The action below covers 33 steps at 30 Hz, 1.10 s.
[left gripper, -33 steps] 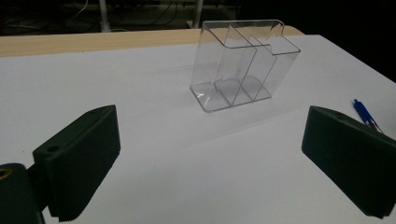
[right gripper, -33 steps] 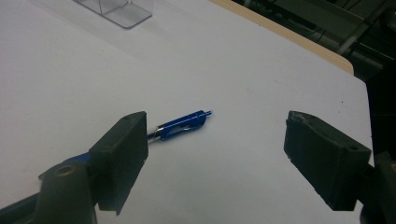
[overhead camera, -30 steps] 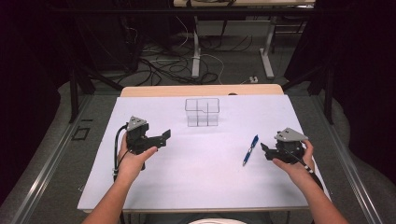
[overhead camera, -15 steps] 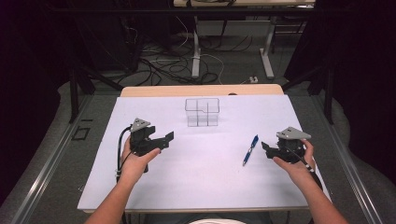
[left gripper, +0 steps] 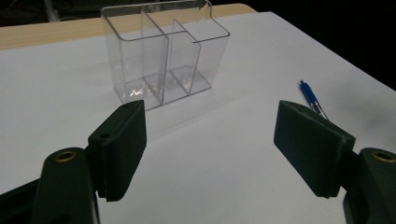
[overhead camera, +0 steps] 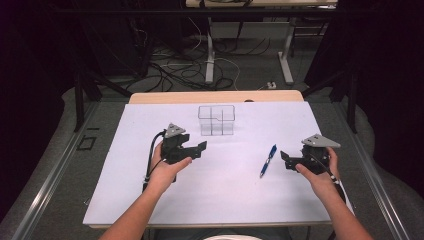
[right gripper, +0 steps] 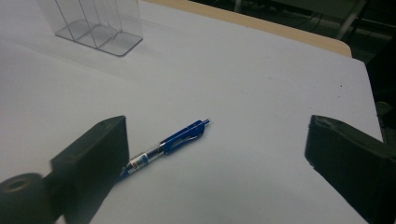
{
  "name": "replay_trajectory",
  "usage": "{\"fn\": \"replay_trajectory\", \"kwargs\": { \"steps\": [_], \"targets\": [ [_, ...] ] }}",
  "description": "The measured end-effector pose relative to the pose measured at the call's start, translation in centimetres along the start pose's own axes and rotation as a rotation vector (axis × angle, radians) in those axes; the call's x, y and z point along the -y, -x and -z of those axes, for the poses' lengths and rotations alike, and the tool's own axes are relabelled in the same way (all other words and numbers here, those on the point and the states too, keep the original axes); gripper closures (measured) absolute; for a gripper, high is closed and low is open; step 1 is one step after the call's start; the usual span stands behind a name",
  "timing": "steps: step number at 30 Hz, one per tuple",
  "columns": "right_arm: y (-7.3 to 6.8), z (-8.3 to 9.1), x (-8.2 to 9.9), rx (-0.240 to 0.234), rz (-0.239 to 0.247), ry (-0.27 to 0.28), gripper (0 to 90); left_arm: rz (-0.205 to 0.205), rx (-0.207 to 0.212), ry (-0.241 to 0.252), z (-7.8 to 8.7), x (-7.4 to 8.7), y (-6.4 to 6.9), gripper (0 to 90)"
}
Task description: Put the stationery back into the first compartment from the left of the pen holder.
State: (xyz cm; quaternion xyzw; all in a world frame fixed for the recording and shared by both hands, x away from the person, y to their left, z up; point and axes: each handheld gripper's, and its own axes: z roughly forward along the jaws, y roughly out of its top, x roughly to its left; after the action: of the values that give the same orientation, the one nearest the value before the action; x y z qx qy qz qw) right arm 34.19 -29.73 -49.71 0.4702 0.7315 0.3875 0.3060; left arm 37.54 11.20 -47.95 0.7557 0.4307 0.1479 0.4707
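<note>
High view: fixed overhead on the person's side, facing forward and down over the whole surface (overhead camera: 150, 200).
Left tool view: low, close, facing the clear organizer (left gripper: 163, 56).
Right tool view: low, close, facing the blue pen (right gripper: 168, 142).
Shared: organizer and pen.

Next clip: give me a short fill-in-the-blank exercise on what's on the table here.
1. The blue ballpoint pen lies flat on the white table, nearest the ____ gripper.
2. The clear plastic organizer with compartments stands ____.
3. The jaws of the left gripper are ____, with nothing between them.

Missing words: right; empty; open
</note>
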Motion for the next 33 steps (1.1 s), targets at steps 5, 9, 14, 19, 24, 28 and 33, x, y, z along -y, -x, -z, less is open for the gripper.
{"fn": "replay_trajectory", "kwargs": {
  "steps": [5,9,14,19,24,28,33],
  "targets": [
    [0.1,0.0,0.0,0.004,0.007,0.005,0.0,-0.033,-0.008,0.006,-1.7,-0.4,1.5,25.6],
    [0.1,0.1,0.1,0.010,0.001,0.017,0.0,-0.049,-0.017,0.004,-2.9,-0.7,2.6,26.2],
    [0.1,0.3,0.0,0.017,-0.008,0.045,0.0,-0.049,-0.016,0.010,-4.3,-0.9,3.9,28.1],
    [0.4,0.6,0.0,0.019,-0.057,0.073,0.0,-0.048,-0.009,0.024,-5.3,-1.0,5.0,31.6],
    [0.8,0.7,0.0,0.015,-0.114,0.085,0.0,-0.055,-0.014,0.049,-6.2,-1.2,6.3,36.5],
    [1.0,0.7,0.1,0.026,-0.109,0.089,0.0,-0.070,-0.022,0.058,-7.0,-1.2,7.5,39.8],
    [1.1,0.9,0.1,0.043,-0.116,0.096,0.0,-0.088,-0.017,0.060,-8.1,-1.3,9.2,42.6]
  ]
}}
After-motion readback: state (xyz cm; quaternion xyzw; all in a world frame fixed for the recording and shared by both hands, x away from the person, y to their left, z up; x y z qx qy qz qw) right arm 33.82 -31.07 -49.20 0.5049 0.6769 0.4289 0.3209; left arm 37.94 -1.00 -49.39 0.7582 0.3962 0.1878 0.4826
